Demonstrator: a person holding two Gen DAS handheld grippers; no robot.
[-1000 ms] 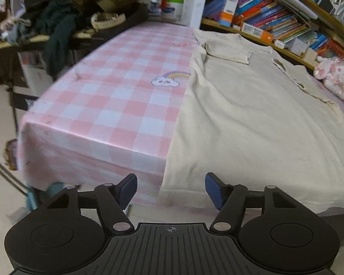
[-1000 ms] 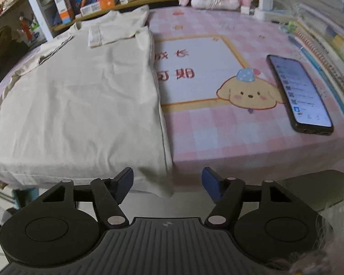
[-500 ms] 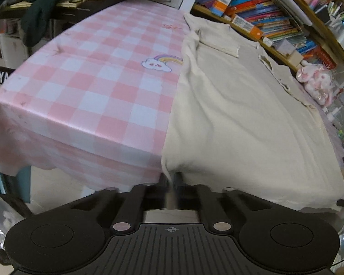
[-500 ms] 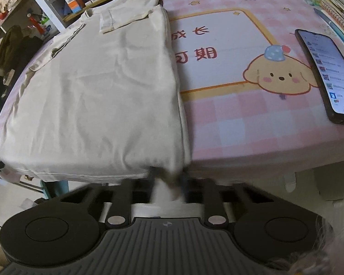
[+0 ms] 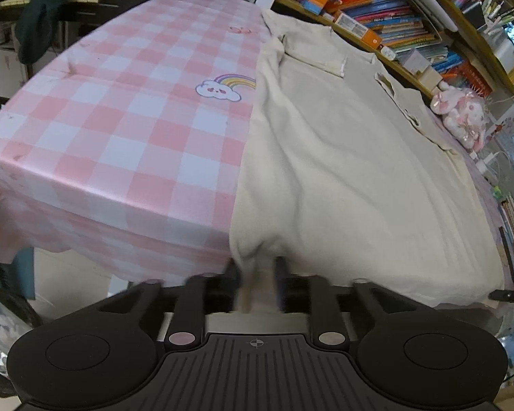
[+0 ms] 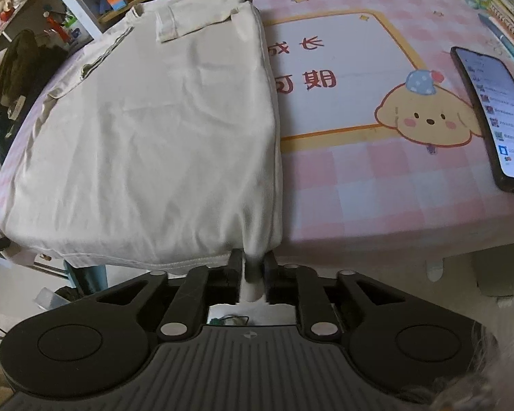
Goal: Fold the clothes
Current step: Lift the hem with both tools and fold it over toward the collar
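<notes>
A cream shirt (image 5: 342, 157), its sleeves already turned in, is laid flat along a pink checked tablecloth (image 5: 126, 130), its hem hanging over the near edge. The hem's two corners are pinched, one by the left gripper (image 5: 257, 274) and one by the right gripper (image 6: 254, 263); both sets of jaws have just been easing open slightly, with cloth between them. The matched grips appear meant to carry the hem up toward the collar, clear of the phone (image 6: 486, 116) lying nearby.

Bare tablecloth (image 5: 126, 130) left of shirt (image 5: 342, 171); phone (image 6: 490, 116) blocks right side
</notes>
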